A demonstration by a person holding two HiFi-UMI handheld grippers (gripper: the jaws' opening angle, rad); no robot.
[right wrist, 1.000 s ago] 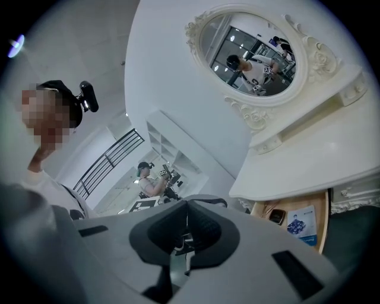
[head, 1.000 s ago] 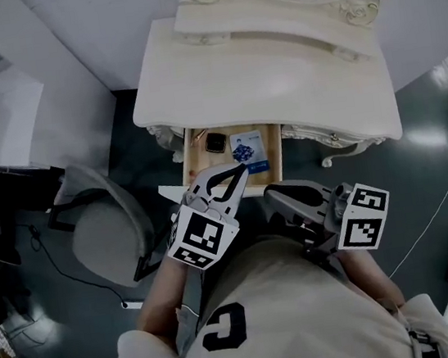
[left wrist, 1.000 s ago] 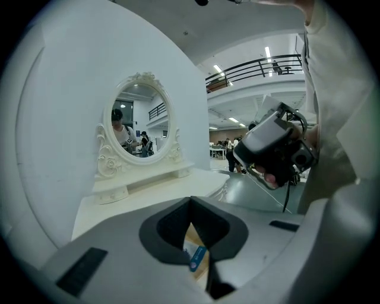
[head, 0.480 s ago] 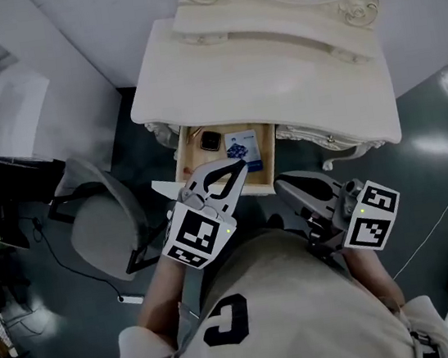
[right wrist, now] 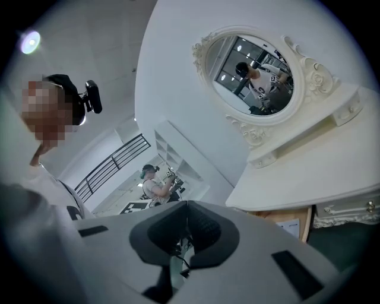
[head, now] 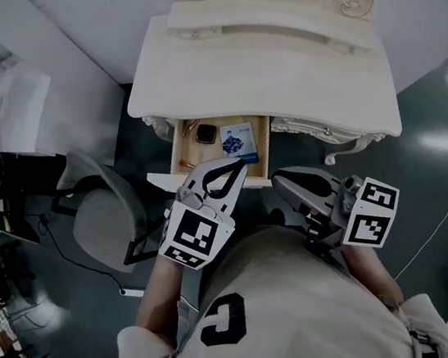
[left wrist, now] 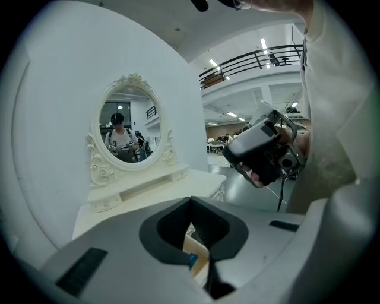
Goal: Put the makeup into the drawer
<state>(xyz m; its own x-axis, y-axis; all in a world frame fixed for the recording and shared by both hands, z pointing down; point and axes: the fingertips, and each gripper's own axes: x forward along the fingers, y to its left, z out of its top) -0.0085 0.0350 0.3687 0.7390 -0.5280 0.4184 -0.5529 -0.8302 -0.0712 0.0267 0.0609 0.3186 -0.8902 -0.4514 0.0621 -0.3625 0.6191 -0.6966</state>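
Head view, step: we'd say the putting-in part is basically done. The makeup sits inside the open drawer, and the dressing table top is bare.
Next move: probably just shutting the drawer, so a closed tip square on its front and a straight push. We see nothing left to pick up.
Left gripper: jaws pressed together with nothing in them, hanging over the drawer's front edge.
Makeup, left: thin pinkish stick lying slantwise near the back-left corner. It's too small for us to call which end is which.
Makeup, middle: dark squarish compact, lying flat, no real long axis.
Makeup, right: blue-and-white packet, also flat, just beside the compact, its longer side running front to back.
Right gripper: jaws together too and empty, in front of the drawer's right corner, close to our chest.
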